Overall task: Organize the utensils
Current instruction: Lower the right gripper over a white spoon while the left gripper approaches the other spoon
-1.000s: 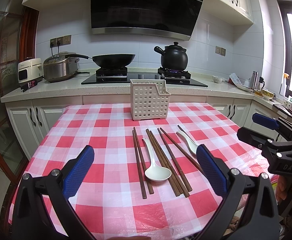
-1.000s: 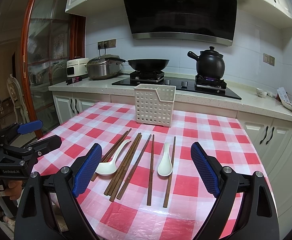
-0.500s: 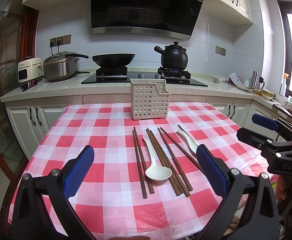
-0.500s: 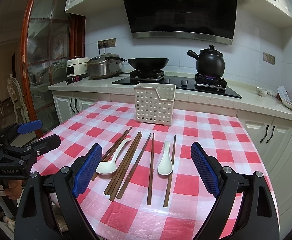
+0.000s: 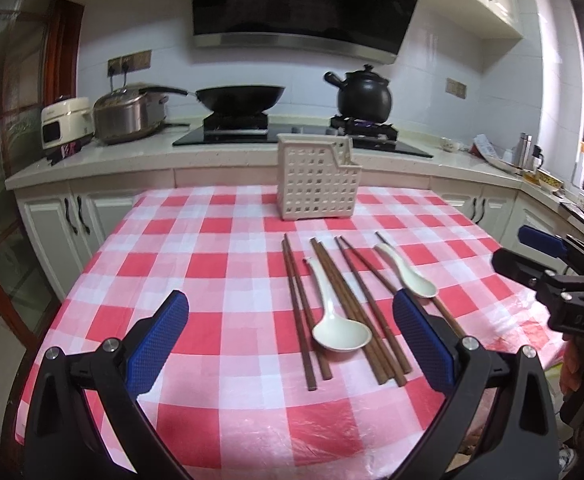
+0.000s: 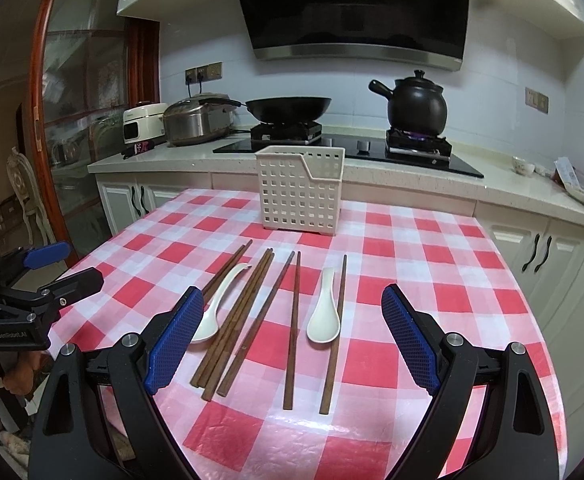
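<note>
Brown chopsticks (image 6: 252, 316) and two white spoons (image 6: 323, 312) lie side by side at the centre of the frame on the checked counter (image 6: 431, 264), with the spoons among the sticks. The white perforated holder (image 6: 300, 190) stands upright just above them in both views, apart from the utensils. The right tool (image 6: 292, 340) hangs over the near ends of the sticks, spread wide and holding nothing. The left tool (image 5: 292, 340) is likewise wide and empty in the lower frame.

Basket (image 6: 299, 196) interior hidden; left spoon (image 6: 216, 308) bowl partly behind hand-held gripper pad (image 6: 176, 344).
</note>
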A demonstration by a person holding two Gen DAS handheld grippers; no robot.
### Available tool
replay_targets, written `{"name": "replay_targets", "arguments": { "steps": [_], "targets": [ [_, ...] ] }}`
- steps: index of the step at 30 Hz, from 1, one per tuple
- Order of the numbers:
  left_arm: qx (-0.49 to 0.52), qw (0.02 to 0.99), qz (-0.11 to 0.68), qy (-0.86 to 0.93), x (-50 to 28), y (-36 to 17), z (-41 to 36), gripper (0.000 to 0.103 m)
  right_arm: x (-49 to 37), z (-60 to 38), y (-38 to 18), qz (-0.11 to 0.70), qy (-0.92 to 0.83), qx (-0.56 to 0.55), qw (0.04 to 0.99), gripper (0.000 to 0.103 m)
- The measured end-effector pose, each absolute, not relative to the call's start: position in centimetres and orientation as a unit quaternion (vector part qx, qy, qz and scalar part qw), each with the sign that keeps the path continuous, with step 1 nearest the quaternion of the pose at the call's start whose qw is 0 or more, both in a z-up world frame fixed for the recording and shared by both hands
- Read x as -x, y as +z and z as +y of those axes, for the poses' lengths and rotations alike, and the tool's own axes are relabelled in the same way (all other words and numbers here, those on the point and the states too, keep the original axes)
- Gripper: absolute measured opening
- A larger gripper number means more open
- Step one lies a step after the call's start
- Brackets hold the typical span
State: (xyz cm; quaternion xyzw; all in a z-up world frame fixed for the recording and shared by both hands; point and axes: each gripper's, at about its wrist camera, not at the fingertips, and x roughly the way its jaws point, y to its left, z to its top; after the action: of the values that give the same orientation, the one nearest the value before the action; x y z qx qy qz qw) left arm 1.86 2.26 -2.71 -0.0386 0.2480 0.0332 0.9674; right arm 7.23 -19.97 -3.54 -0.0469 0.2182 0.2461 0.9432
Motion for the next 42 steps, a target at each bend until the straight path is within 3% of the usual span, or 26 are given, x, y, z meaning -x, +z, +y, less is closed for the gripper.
{"name": "replay_targets", "arguments": {
  "steps": [22, 28, 32, 33, 37, 42],
  "targets": [
    [0.083, 0.92, 0.383, 0.026, -16.1, -8.0, 3.3, 0.098, -19.2, -19.3, -8.0, 0.329, 0.197, 0.024, 0.923, 0.084],
    [0.066, 0.911, 0.408, 0.015, -18.1, -8.6, 3.1, 0.098, -22.0, -18.0, -8.7, 0.358, 0.209, 0.03, 0.91, 0.066],
    [0.06, 0.907, 0.418, -0.001, -19.3, -8.4, 2.6, 0.08, -23.2, -16.5, -9.3, 0.375, 0.219, 0.049, 0.899, 0.051],
    [0.06, 0.905, 0.42, -0.007, -19.6, -8.4, 2.4, 0.08, -23.5, -16.2, -9.5, 0.379, 0.219, 0.053, 0.897, 0.047],
    [0.05, 0.903, 0.426, -0.02, -20.4, -8.6, 1.5, 0.078, -24.4, -15.6, -10.2, 0.396, 0.214, 0.067, 0.89, 0.041],
    [0.046, 0.896, 0.441, -0.028, -21.2, -9.5, 0.9, 0.064, -24.8, -15.0, -10.5, 0.405, 0.223, 0.077, 0.883, 0.038]
  ]
}}
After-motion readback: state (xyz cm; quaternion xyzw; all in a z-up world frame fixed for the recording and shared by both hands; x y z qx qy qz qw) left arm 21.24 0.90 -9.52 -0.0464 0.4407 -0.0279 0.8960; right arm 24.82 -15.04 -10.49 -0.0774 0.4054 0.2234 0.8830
